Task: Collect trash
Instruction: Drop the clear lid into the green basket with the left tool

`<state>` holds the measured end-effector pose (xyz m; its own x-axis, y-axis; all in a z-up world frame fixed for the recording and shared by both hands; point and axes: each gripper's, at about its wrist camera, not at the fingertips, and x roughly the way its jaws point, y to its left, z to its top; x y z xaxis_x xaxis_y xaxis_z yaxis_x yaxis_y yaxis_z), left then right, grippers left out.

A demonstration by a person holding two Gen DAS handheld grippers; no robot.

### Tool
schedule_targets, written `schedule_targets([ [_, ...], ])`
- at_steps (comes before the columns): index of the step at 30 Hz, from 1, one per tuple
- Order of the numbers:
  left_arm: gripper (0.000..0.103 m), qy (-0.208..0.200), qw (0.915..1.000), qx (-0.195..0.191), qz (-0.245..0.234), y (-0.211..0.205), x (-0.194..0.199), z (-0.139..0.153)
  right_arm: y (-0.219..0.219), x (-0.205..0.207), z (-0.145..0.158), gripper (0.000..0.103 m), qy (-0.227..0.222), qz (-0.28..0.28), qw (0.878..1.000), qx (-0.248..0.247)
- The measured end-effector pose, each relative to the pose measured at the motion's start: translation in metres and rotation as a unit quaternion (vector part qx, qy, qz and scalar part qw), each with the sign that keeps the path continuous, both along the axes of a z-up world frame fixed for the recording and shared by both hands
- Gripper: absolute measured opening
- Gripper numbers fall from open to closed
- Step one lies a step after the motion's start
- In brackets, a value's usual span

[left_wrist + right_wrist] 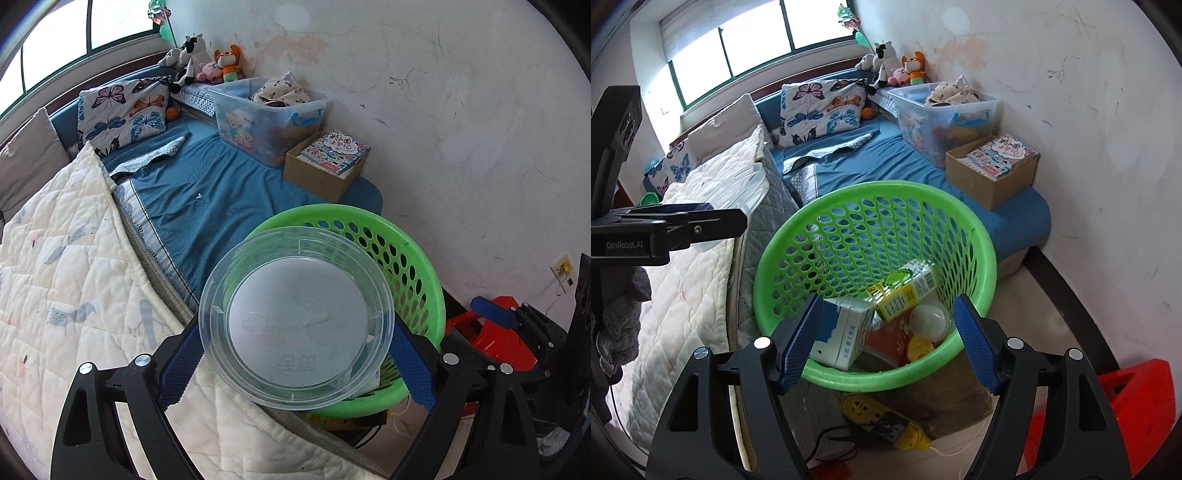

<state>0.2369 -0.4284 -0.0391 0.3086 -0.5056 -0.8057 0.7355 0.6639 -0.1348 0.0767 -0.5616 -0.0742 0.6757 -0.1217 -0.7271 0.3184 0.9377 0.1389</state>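
Observation:
My left gripper (295,332) is shut on a clear round plastic container (295,317), its blue pads pressing both sides of the rim. The container hangs over the near edge of the green mesh basket (369,221). In the right wrist view my right gripper (888,301) stands open above the green basket (871,188), with nothing between its pads. Inside the basket lie a blue-and-white carton (842,332), a yellow-green carton (905,291), a pale round ball (929,319) and a red packet (890,339). The left gripper (701,225) shows at the left edge.
The basket stands beside a bed with a white quilt (701,258) and blue sheet (886,162). A cardboard box of books (993,173) and a clear storage bin (945,110) sit by the wall. A yellow power strip (879,421) and a red stool (1115,417) are on the floor.

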Motion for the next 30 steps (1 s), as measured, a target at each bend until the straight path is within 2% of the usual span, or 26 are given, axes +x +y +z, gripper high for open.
schedule_targets([
  [15,0.093,0.021,0.9991,-0.035,-0.010,0.006,-0.003,0.003,0.013,-0.002,0.006,0.073,-0.009,0.005,1.000,0.000],
  [30,0.093,-0.012,0.9989,-0.046,-0.006,0.049,-0.030,0.032,0.041,-0.018,0.021,0.076,-0.029,0.025,0.999,0.003],
])
